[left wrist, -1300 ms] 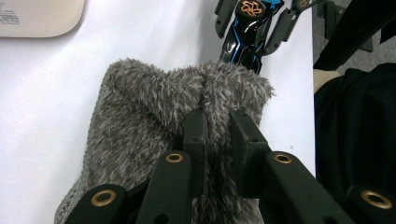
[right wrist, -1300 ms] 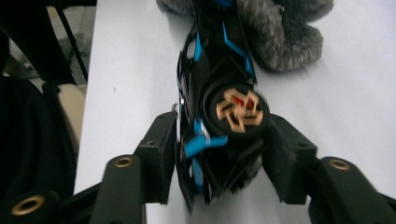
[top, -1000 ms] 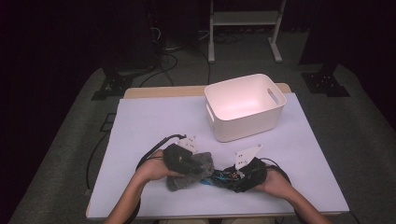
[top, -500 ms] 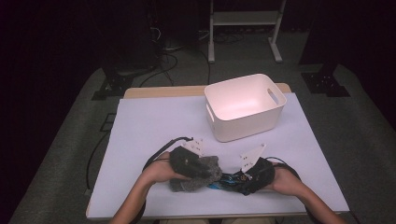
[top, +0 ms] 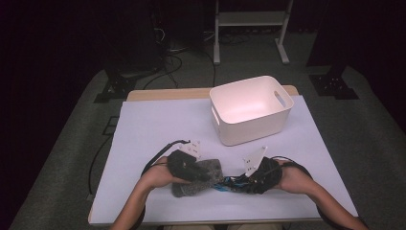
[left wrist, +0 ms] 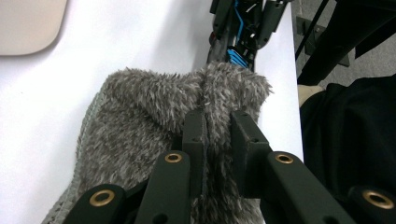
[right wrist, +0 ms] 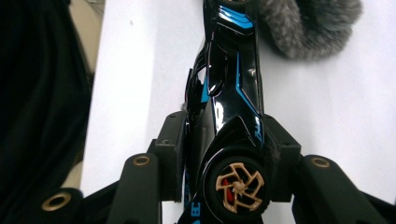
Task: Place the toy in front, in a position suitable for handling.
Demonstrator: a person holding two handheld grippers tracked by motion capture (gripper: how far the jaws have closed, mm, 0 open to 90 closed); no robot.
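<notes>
Fuzzy grey sock (left wrist: 154, 126) pinched in left claw (left wrist: 218, 133), heel hidden; toy car (right wrist: 229, 93) clamped by right claw (right wrist: 229, 158), nose cut off.

A white plastic bin (top: 251, 109) with cut-out handles is sitting open-topped toward the far right of the tabletop (top: 158, 124), which is lying under a pale sheet. Beyond the far edge, dark cables (top: 167, 62) are trailing across grey carpet (top: 62, 143), and the legs of a white metal stand (top: 249, 28) are standing farther back in the gloom.
</notes>
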